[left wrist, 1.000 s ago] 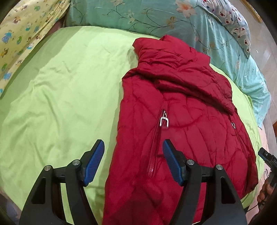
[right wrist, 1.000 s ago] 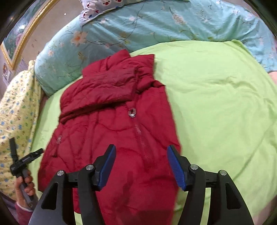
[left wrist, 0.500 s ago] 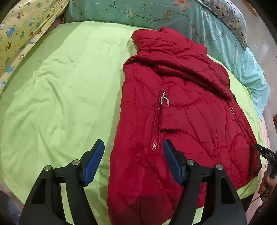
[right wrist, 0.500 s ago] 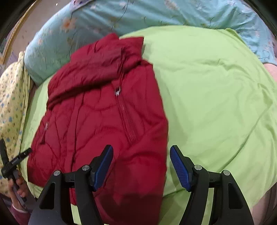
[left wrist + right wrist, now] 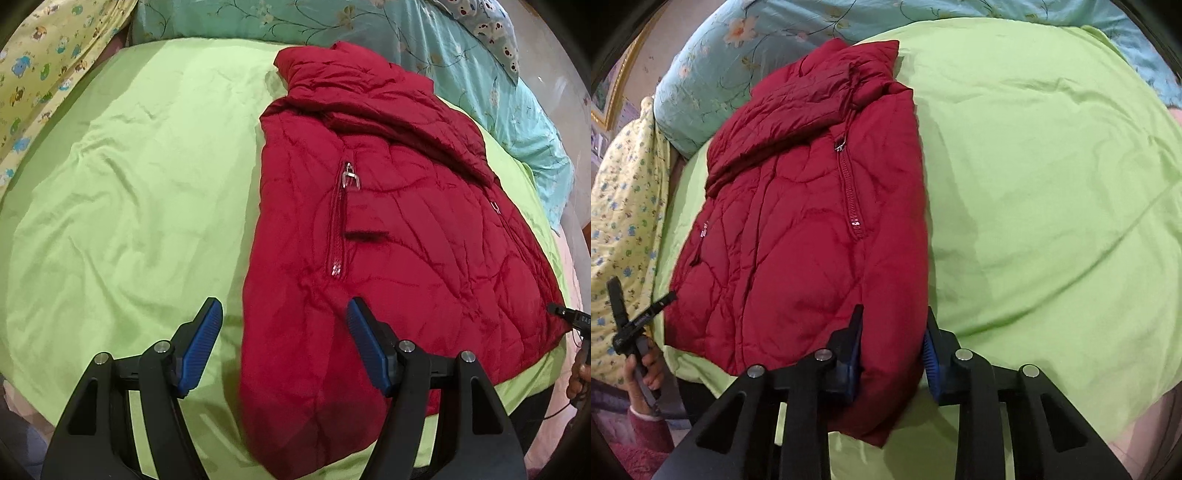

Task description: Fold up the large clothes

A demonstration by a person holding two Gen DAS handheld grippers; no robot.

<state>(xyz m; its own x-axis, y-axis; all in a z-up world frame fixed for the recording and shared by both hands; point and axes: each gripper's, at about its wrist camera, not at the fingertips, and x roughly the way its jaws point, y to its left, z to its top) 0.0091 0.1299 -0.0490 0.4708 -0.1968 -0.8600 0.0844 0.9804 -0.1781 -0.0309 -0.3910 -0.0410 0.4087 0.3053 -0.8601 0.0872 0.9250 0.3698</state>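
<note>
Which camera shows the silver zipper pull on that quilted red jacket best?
The left wrist view: the silver zipper pull on the quilted red jacket sits near centre, large and sharp. The right wrist view shows it smaller, partly shadowed.

Light green sheet (image 5: pixel 122 206) spread beneath and ahead of the claw, creased. Teal floral quilt (image 5: pixel 369 26) bunched along the far edge, well beyond the claw. Yellow cartoon-print fabric (image 5: pixel 40 70) far ahead to the left. Gilt picture frame (image 5: pixel 613 92) at upper left, partly cut off.
</note>
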